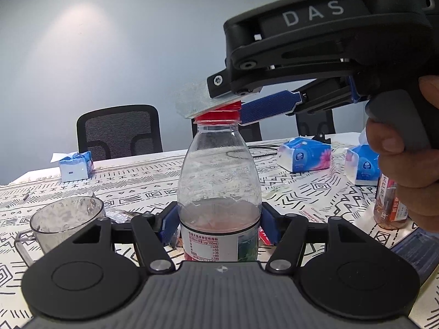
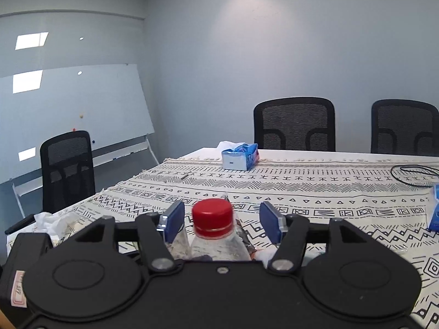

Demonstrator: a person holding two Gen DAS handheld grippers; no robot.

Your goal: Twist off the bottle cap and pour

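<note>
My left tongs (image 1: 219, 226) clench the bottle (image 1: 219, 192) upright on the surface, my right tongs (image 2: 219, 220) straddle the still-seated red cap (image 2: 211, 218) without gripping; unscrewing and pouring remain.

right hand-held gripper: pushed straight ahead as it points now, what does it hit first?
Probably nothing soon. The right hand-held gripper stands open astride the red cap, pads clear of it. Beyond lies bare patterned tablecloth, which it may meet first, given its slight downward tilt; depth is unclear.
</note>
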